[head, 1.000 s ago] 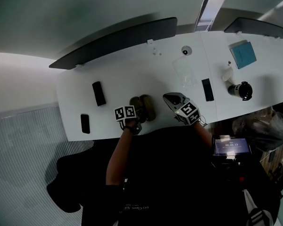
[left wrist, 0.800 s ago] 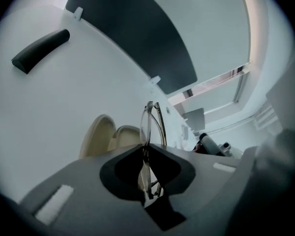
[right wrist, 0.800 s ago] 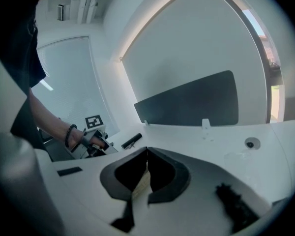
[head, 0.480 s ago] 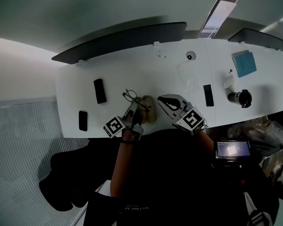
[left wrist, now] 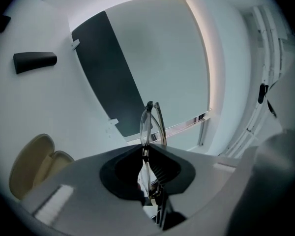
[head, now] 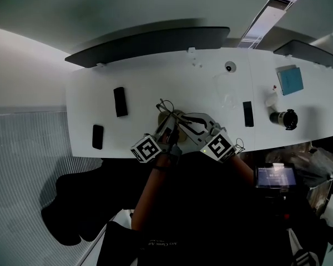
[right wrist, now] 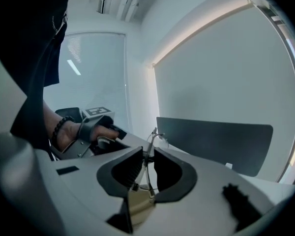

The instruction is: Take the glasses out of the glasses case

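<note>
- Left gripper (left wrist: 146,150): jaws together, clamped on the thin wire-rimmed glasses (left wrist: 150,122). The grip is low on the frame. The clear lenses stand upright past the fingertips and are seen edge-on.
- Right gripper (right wrist: 147,156): jaws narrowly apart, having just been opening. A thin part of the glasses' frame stands in the gap, and the pads do not appear to press on it.
- Glasses, position: held in the air above the table, out of the case. In the head view the two grippers meet there tip to tip.
- Tan oval hard-shell glasses case (left wrist: 32,163): lying open on the long white table (head: 94,98), its two halves side by side, below the grippers.
- Person's left hand (right wrist: 73,132): wrapped round the left gripper's handle, with a dark bead bracelet at the wrist.
- Dark grey partition panel (head: 150,40): runs along the table's far edge.
- Black flat rectangular object (head: 120,101): on the table, left of the grippers and well apart from them.
- Smaller black flat object (head: 97,136): near the table's front edge, further left.
</note>
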The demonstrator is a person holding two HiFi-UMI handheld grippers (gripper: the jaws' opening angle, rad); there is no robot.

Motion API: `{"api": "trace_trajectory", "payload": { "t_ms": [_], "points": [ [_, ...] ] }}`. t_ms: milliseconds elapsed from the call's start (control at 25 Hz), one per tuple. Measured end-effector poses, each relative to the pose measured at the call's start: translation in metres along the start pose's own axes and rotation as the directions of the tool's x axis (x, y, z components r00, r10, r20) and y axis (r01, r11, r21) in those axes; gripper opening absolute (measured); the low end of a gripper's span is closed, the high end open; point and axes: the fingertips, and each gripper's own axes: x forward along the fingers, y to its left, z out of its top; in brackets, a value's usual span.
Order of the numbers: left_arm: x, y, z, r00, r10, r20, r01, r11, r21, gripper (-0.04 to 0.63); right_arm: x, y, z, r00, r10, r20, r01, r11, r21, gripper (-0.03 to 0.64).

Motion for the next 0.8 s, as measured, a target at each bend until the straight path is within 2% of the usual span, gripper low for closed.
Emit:
{"api": "trace_trajectory", "payload": {
  "t_ms": [240, 360, 600, 720, 800],
  "points": [
    [0.002, -0.002, -0.004, 1.000, -0.018, -0.024, 0.018, 1.000, -0.008, 0.043, 0.004, 0.001, -0.001, 1.000, 0.002, -0.026, -0.002, 1.000, 0.005, 0.064],
    [0.001, 0.004, -0.003, 0.999, 0.005, -0.038, -0.004, 1.000, 0.022, 0.043, 0.004, 0.001, -0.004, 1.000, 0.002, -0.028, -0.002, 1.000, 0.003, 0.050],
    [0.000, 0.004, -0.004, 0.994, 0.066, -0.087, -0.051, 0.985, 0.163, 0.043, 0.004, 0.001, -0.007, 0.998, 0.014, -0.063, -0.012, 1.000, 0.027, 0.036],
    [-0.001, 0.005, -0.003, 0.988, 0.110, -0.106, -0.079, 0.961, 0.263, 0.043, 0.003, -0.001, -0.008, 0.998, 0.009, -0.067, -0.005, 0.998, 0.056, 0.031],
    [-0.003, 0.009, -0.001, 0.982, 0.151, -0.117, -0.104, 0.936, 0.337, 0.043, 0.000, -0.006, -0.008, 0.998, -0.003, -0.068, 0.008, 0.997, 0.073, 0.022]
  ]
}}
